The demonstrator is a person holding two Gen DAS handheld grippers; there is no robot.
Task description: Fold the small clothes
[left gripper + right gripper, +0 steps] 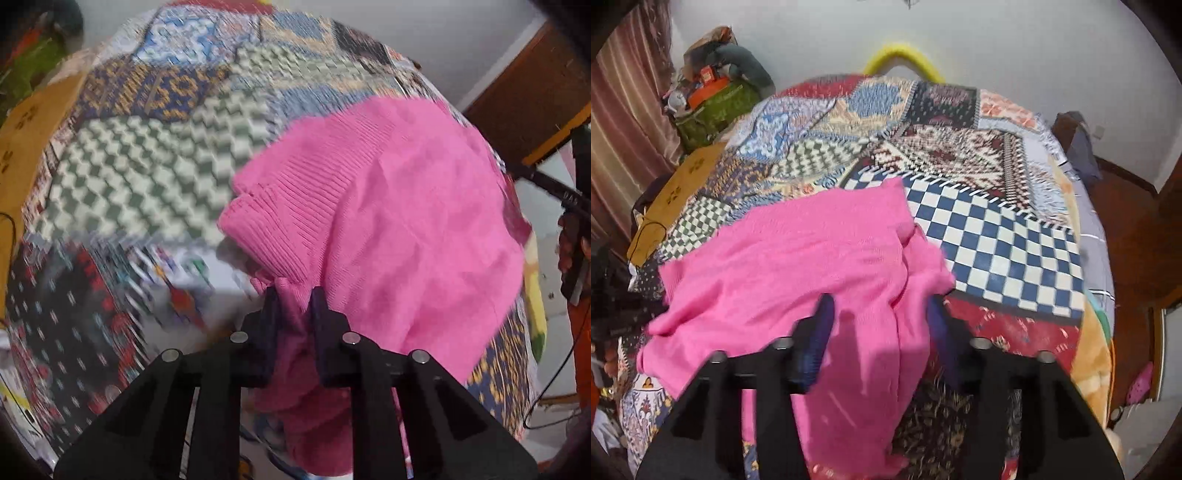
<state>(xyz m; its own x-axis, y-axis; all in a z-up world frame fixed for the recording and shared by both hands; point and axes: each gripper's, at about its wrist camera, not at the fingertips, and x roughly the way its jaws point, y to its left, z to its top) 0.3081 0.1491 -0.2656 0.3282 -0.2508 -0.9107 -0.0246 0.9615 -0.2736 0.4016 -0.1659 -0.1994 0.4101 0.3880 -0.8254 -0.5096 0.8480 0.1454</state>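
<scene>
A pink knitted sweater (406,221) lies crumpled on a patchwork bedspread (147,166); its ribbed hem faces left in the left wrist view. My left gripper (293,295) is shut on a bunched fold of the sweater, and pink cloth hangs down between and below the fingers. In the right wrist view the sweater (812,251) spreads over the bedspread (997,240). My right gripper (881,314) stands with its jaws apart over the near part of the sweater. Cloth lies between the fingers, and they do not pinch it.
A yellow-brown board (33,140) borders the bed on the left. A green bag (716,107) with clutter stands at the back left by a curtain. Wooden furniture (517,103) and floor (1137,229) lie to the right. A person's hand (572,251) shows at the right edge.
</scene>
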